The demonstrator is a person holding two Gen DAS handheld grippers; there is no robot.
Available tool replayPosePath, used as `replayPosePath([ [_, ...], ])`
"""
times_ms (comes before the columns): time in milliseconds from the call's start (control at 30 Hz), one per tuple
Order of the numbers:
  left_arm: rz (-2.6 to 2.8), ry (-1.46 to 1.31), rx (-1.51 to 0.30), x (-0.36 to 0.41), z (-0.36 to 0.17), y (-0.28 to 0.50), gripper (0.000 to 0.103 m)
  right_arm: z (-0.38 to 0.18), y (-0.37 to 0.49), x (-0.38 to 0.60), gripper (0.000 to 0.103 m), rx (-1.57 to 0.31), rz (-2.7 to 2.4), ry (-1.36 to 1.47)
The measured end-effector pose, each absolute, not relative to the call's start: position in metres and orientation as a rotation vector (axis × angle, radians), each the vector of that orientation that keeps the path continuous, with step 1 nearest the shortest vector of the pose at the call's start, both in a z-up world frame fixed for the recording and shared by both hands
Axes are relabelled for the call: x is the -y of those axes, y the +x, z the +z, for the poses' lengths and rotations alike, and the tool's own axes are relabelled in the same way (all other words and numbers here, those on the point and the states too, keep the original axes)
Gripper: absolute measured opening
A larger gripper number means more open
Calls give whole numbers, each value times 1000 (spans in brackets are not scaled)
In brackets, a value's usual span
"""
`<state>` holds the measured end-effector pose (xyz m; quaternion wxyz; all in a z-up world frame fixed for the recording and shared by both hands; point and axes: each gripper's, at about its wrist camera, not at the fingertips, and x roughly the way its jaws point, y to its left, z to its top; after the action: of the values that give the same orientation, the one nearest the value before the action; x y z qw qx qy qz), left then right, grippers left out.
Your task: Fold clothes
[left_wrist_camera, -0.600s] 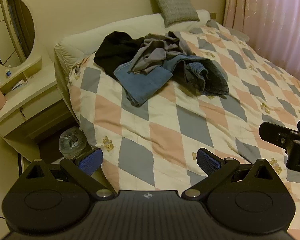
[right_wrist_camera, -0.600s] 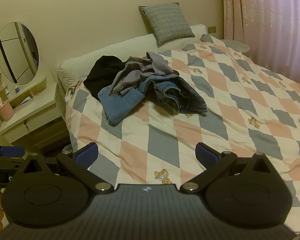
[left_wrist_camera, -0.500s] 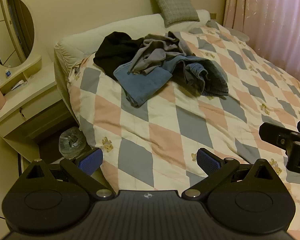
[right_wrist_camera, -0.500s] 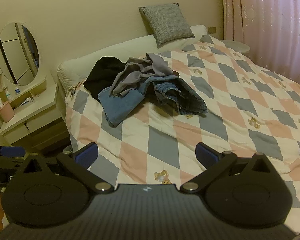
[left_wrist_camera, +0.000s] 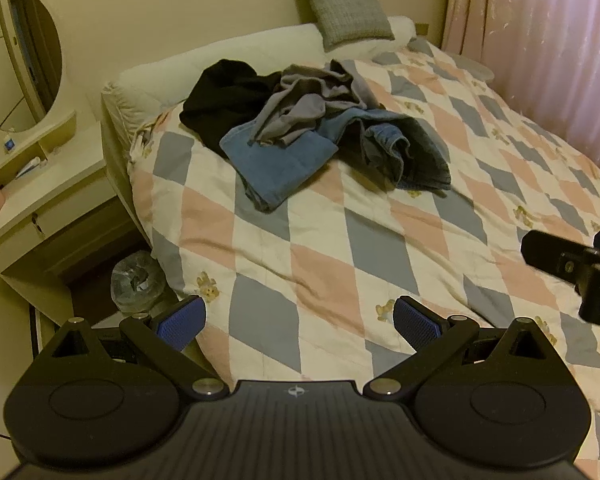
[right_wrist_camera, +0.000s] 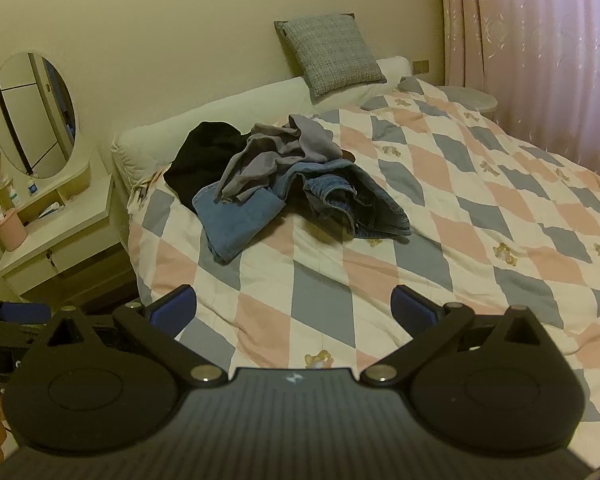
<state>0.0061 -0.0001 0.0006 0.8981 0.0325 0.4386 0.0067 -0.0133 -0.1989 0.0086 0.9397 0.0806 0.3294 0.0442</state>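
So there's one heap of clothes [left_wrist_camera: 316,128] on the bed, and I count four pieces in it: one black garment [left_wrist_camera: 220,100] at the headboard end, one crumpled grey garment [left_wrist_camera: 308,100] on top in the middle, one lighter blue denim piece [left_wrist_camera: 276,164] lying flat toward the near side, and one darker blue denim piece [left_wrist_camera: 404,148] bunched up on the curtain side. They all overlap, so there could be more buried that I can't see

All of it sits on one quilt with pink, grey and white diamonds [left_wrist_camera: 380,264] and little bear prints. Also one grey woven cushion [left_wrist_camera: 340,4] propped on the wall, one pink curtain [right_wrist_camera: 540,60], one oval mirror [right_wrist_camera: 32,116] over a cream dressing table [right_wrist_camera: 60,232], one pink cup [right_wrist_camera: 10,232] on that table, and one clear plastic bag thing [left_wrist_camera: 136,280] on the floor by the bed

Two grippers. The left gripper [left_wrist_camera: 298,322] has its blue pads spread wide apart with nothing between them, hanging over the near corner of the quilt. The right gripper [right_wrist_camera: 294,308] is the same, pads wide apart and empty, over bare quilt. The clothes heap is well ahead of both, up toward the headboard, touching neither. From the left camera the right gripper pokes in at the right edge
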Motion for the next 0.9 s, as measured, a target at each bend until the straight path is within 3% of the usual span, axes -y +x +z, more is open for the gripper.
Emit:
replayPosePath([
  [900, 10, 99, -878, -6, -2, -10, 103, 12, -12, 198, 102, -655, 88, 165],
])
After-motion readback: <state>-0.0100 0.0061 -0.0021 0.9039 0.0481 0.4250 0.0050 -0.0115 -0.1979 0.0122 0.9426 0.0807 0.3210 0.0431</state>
